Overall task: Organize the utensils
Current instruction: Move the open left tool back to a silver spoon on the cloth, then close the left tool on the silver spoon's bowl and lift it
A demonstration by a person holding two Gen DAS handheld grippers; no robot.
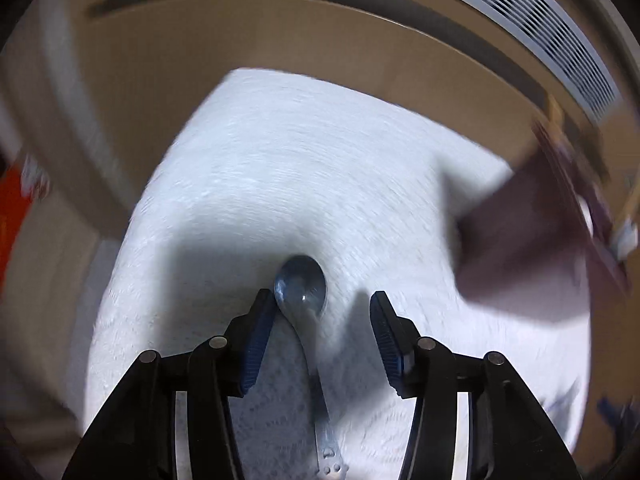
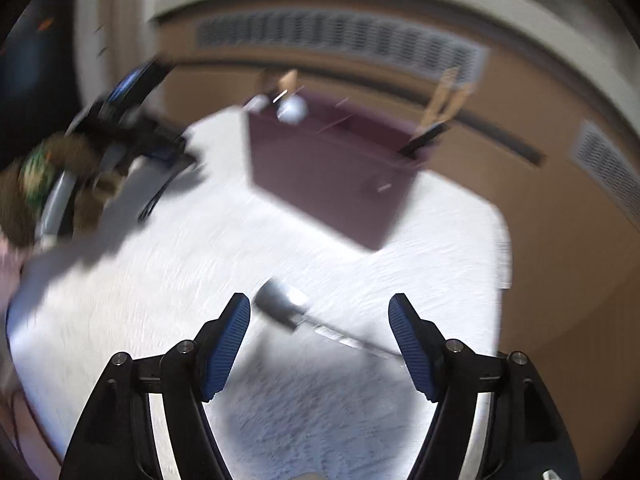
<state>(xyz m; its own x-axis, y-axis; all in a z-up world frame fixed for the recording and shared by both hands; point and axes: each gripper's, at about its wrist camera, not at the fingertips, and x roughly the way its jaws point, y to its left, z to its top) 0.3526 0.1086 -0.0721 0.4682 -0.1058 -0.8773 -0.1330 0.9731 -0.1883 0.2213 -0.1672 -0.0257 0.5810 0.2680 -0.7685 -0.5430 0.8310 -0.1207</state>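
A metal spoon [image 1: 304, 292] lies on the white cloth [image 1: 320, 184] between the fingers of the left gripper [image 1: 322, 300], bowl forward and just beside the tip of the left finger, handle running back under the gripper toward the near edge of the cloth. In the right wrist view a second utensil [image 2: 280, 304] — blurred, a grey head on a thin metal shaft — lies slantwise between the fingers of the right gripper [image 2: 320, 306], its shaft reaching toward the right finger.

The cloth covers a table with rounded corners. A maroon box [image 2: 328, 168] stands near the far edge, with several utensils sticking out of its top. Behind it runs a tan wall [image 2: 520, 128] with slatted vents [image 2: 340, 40].

Both grippers stand wide open and grip nothing — whether the left finger actually touches the spoon's bowl cannot be told.
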